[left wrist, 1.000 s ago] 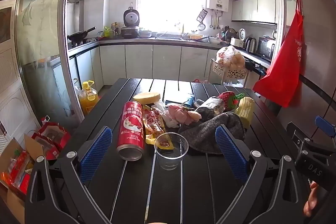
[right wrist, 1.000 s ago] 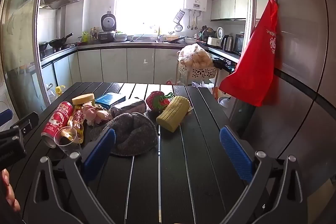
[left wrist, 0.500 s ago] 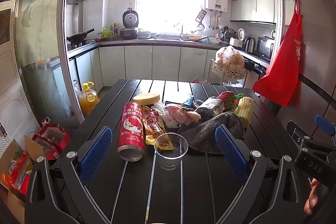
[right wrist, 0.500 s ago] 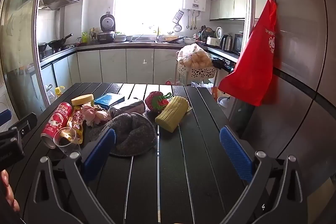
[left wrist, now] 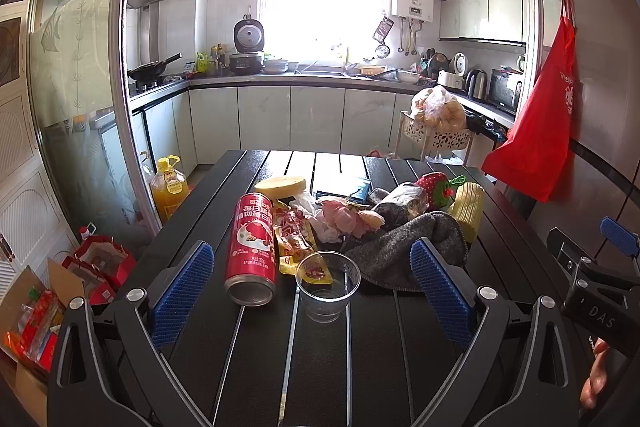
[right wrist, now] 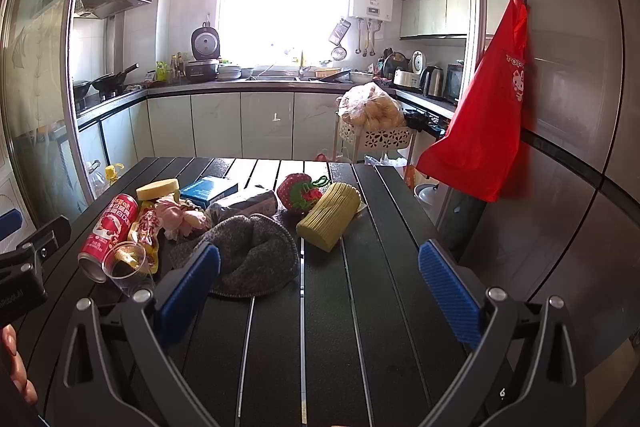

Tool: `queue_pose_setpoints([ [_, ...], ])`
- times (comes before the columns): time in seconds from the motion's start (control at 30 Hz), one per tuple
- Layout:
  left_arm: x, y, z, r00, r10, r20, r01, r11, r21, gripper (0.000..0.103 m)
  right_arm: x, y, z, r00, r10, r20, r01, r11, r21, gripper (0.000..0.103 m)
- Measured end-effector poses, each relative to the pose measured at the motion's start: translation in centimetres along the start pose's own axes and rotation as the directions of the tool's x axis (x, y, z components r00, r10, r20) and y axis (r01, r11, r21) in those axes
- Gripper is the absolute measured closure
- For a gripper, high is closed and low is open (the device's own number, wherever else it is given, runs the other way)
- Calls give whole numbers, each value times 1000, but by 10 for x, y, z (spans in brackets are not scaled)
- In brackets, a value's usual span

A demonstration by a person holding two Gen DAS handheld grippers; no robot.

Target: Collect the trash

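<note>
Looking from the left wrist, the left gripper (left wrist: 312,291) gapes wide and empty around one red can (left wrist: 251,250) at 11 o'clock and one clear cup (left wrist: 328,285) on the black table (left wrist: 400,355); "DAS" marks the right gripper (left wrist: 596,283) at 3 o'clock. From the right wrist, its own jaws gape empty, one grey cloth (right wrist: 256,251) at 11 o'clock.

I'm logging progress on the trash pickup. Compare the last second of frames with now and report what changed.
Almost nothing changed. The left gripper and right gripper both stay open and hover over the black slatted table, drifting only slightly. Nothing was grasped or released. The red drink can lying on its side, the clear plastic cup and the grey knitted cloth lie where they were.
</note>
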State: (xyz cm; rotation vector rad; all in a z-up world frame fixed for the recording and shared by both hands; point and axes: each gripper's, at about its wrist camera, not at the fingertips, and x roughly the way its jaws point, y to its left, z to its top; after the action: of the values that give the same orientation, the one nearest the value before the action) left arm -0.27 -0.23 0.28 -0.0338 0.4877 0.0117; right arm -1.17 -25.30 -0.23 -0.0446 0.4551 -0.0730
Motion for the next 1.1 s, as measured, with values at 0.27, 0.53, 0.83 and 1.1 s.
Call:
queue_pose_setpoints([
  [0.27,-2,3,0,1000,2,3,-2,1000,4,8,0,0,-3,1000,-2,0,2,1000,0,3],
  [0.53,-4,4,0,1000,2,3,-2,1000,9,8,0,0,-3,1000,-2,-1,2,1000,1,3],
  [0.83,-2,2,0,1000,3,2,-3,1000,8,8,1,-1,-5,1000,-1,-1,1,1000,1,3],
  [1.1,-1,2,-1,1000,1,2,-1,1000,10,8,1,0,-7,1000,0,-3,0,1000,2,3],
])
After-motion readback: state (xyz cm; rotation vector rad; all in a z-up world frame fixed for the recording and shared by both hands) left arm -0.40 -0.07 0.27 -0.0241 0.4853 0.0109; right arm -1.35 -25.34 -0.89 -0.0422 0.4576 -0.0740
